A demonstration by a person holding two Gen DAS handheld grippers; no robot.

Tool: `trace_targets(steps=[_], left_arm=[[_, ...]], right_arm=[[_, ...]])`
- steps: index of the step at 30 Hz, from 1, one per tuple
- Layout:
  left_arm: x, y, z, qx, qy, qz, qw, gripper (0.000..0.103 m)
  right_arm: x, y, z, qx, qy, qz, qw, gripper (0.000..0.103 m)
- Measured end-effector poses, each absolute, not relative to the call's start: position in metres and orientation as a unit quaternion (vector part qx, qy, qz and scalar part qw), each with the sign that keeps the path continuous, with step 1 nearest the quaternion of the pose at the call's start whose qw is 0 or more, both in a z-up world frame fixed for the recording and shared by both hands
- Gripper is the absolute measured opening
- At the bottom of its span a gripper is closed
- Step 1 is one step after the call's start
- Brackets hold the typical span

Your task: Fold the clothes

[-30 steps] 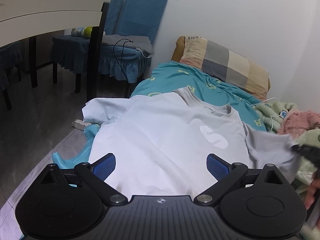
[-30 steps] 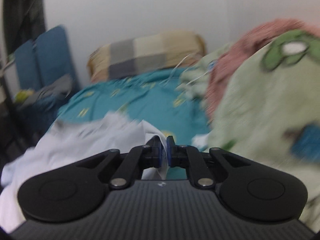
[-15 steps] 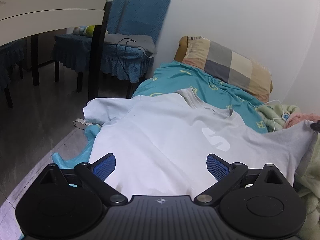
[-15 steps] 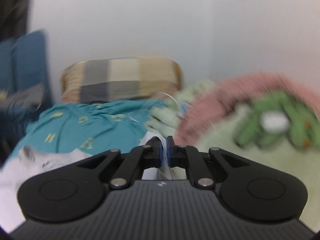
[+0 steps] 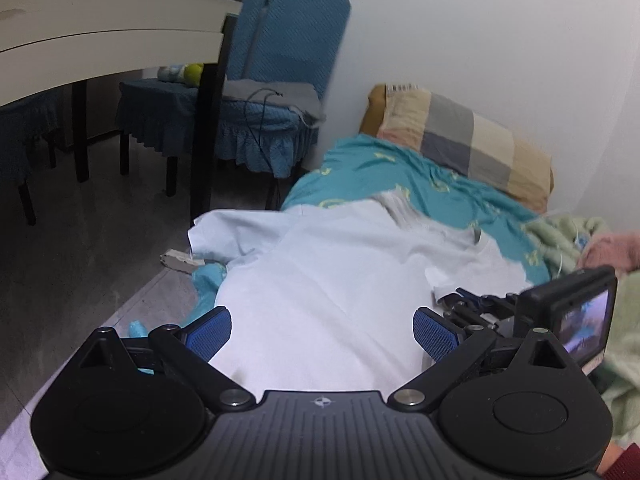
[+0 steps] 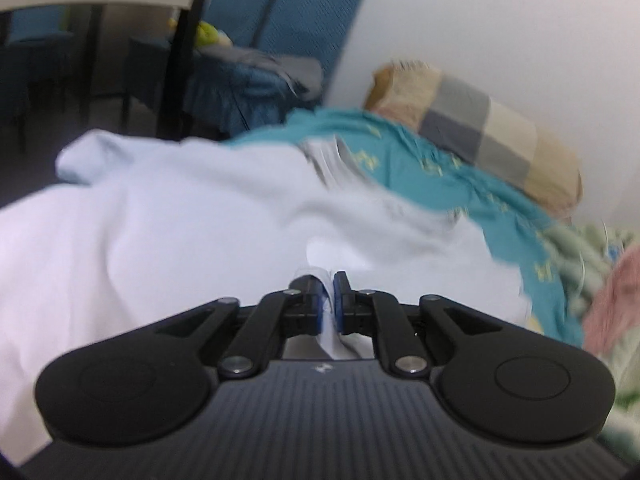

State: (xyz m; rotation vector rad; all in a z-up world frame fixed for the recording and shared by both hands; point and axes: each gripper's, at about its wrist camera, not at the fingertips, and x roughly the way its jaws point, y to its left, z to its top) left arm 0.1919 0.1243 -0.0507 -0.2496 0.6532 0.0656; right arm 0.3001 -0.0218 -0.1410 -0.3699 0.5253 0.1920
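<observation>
A white T-shirt [image 5: 320,280] lies spread on the teal bed sheet [image 5: 400,168], its left sleeve hanging over the bed's edge. My left gripper [image 5: 322,330] is open and empty, low over the shirt's lower part. My right gripper [image 6: 329,296] is shut on the shirt's right sleeve [image 6: 332,320] and holds it folded over the shirt's body [image 6: 180,220]. The right gripper also shows in the left wrist view [image 5: 464,300], at the shirt's right side.
A checked pillow [image 5: 460,140] lies at the bed's head against the white wall. A green blanket [image 5: 568,236] and a pink one [image 5: 612,248] are bunched at the right. A white table [image 5: 100,32] and blue chairs [image 5: 280,60] stand left over the grey floor.
My right gripper has carried the sleeve from far right leftward over the shirt's body, covering the chest print. The left gripper has stayed open in place.
</observation>
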Motion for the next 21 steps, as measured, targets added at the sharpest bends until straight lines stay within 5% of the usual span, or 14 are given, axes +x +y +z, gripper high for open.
trace_targets(steps=[1, 3, 5, 21], left_arm=[[0.192, 0.121, -0.052, -0.118, 0.321, 0.027, 0.939, 0.099], [0.192, 0.115, -0.053, -0.111, 0.318, 0.021, 0.941, 0.099], [0.188, 0.11, -0.05, -0.1, 0.305, 0.018, 0.947, 0.099], [0.149, 0.073, -0.044, -0.044, 0.271, -0.05, 0.96, 0.096]], right_arm=[[0.298, -0.026, -0.139, -0.169, 0.263, 0.091, 0.946, 0.025], [0.289, -0.041, -0.128, -0.137, 0.263, 0.091, 0.951, 0.061], [0.271, -0.058, -0.11, -0.093, 0.255, 0.096, 0.958, 0.07], [0.051, -0.184, -0.019, 0.138, 0.226, 0.029, 0.964, 0.07]])
